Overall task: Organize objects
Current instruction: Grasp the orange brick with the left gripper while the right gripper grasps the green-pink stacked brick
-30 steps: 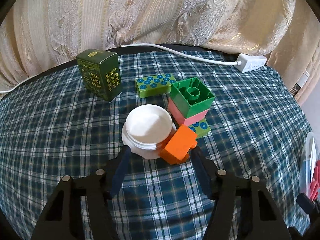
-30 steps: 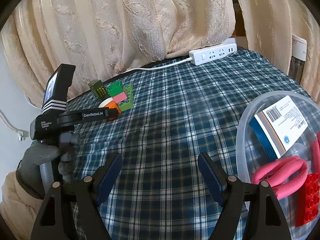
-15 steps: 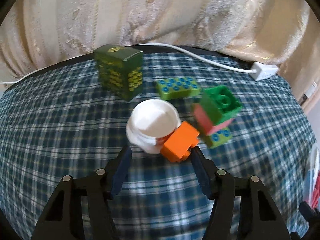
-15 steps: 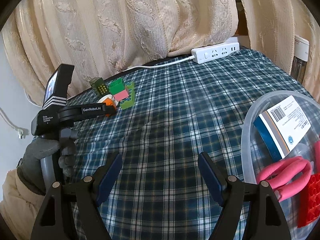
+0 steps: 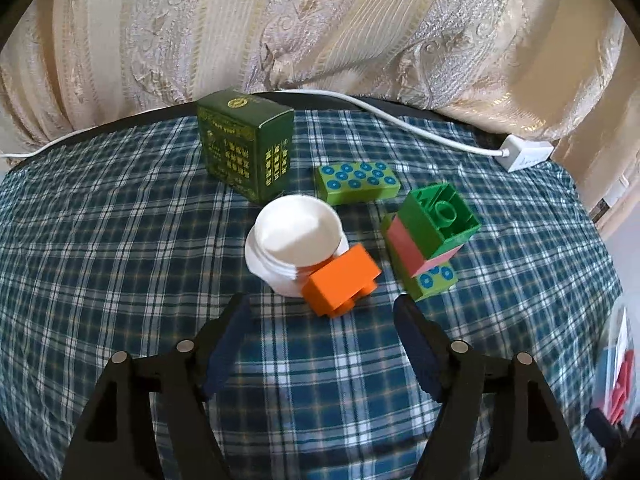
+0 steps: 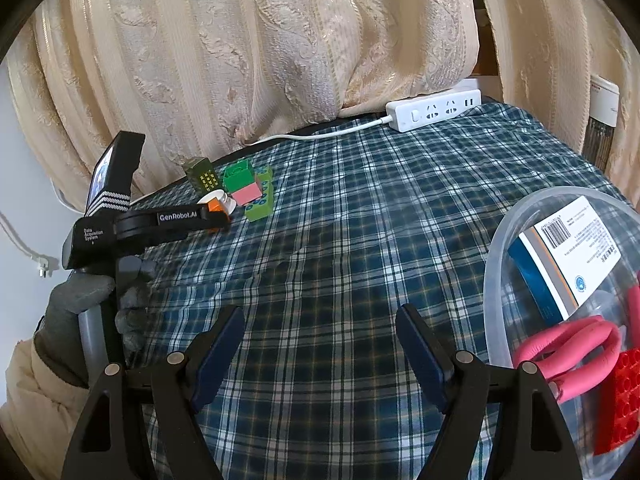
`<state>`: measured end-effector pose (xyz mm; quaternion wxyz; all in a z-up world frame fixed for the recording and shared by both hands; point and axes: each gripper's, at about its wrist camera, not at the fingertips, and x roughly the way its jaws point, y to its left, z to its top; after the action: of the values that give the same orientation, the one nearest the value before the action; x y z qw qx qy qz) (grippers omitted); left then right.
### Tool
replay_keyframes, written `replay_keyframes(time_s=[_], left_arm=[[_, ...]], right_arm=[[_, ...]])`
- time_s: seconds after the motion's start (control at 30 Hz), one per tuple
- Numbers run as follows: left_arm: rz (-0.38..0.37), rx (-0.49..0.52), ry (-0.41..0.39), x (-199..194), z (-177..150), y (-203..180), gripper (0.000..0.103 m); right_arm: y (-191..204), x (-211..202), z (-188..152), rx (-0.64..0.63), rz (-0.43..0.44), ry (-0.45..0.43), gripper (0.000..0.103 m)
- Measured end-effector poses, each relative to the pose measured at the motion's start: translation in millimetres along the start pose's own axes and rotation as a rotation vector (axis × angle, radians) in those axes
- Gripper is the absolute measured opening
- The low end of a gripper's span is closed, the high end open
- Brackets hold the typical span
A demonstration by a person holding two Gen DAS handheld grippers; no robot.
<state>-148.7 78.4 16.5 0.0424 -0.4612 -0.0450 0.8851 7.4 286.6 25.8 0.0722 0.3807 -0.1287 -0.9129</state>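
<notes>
Plaid tablecloth (image 5: 120, 240), my left gripper (image 5: 322, 312) opening, nothing between jaws; right gripper (image 6: 320, 328) apart, idle. Orange brick (image 5: 340, 280) leans on white jar (image 5: 294, 248) (just ahead). Risk: closing could clip the jar, toppling both.

Cloth: a blue-and-white plaid tablecloth (image 6: 360, 240) spreads under everything I see.
Curtain: a cream brocade curtain (image 5: 320, 32) hangs behind my table's far edge.
Power strip: a white power strip (image 6: 434, 109) lies at the cloth's far edge, against the curtain.
Cable: its white cable (image 5: 400, 120) trails along that edge.
</notes>
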Motion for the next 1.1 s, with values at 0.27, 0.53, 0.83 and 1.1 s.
replay_keyframes(time_s=[0.27,0.53,0.83,1.1], left_arm=[[0.060,-0.025,0.005,15,10,-1,0.074],[0.028,-0.037,-0.009,15,11,8,0.037],[0.055,-0.001,-0.086,-17,16,12,0.037],[0.075,-0.025,-0.130,-38,25,31,0.037]], right_arm=[[0,2,-1,0.003,0.000,0.005,0.081],[6,5,4,-0.012,-0.009,0.009,0.081],[31,16,27,-0.081,-0.011,-0.001,0.081],[56,60,59,-0.104,0.016,0.018,0.081]])
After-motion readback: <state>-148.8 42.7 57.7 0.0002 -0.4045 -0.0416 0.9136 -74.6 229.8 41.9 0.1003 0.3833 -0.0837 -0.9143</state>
